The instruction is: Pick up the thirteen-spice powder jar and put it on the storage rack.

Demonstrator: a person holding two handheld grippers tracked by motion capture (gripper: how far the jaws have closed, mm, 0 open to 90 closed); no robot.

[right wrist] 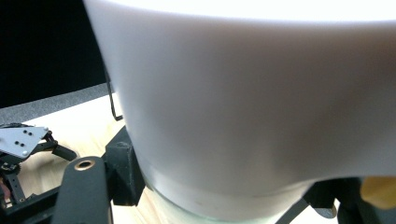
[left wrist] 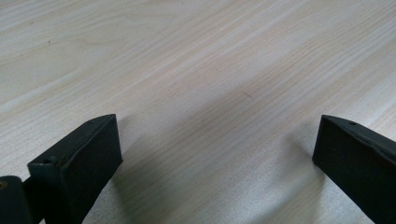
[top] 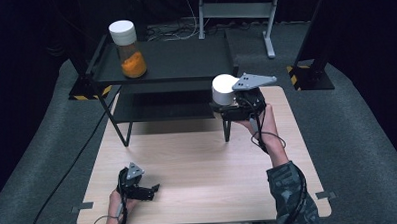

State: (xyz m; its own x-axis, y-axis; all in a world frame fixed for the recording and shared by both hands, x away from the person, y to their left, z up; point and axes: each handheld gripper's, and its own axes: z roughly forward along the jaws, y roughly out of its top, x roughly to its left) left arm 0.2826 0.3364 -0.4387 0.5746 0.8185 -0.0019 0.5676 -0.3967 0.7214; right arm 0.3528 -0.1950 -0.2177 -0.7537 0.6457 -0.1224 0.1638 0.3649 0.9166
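My right gripper (top: 231,103) is clamped on a jar (top: 224,89) with a white lid, held above the surface (top: 198,167) just in front of the black shelf (top: 184,60), at its right front corner. In the right gripper view the white lid (right wrist: 243,93) crowds the frame, so the jar's body and contents are cut off; only a glassy band shows below the lid. I can read no label. My right hand (top: 264,122) grips from behind, forearm angled in from the near right. My left gripper (top: 139,186) rests low on the surface, well nearer to me than the shelf, jaws wide with bare wood between. A second jar (top: 128,49) holding orange stuff stands on the shelf's top left.
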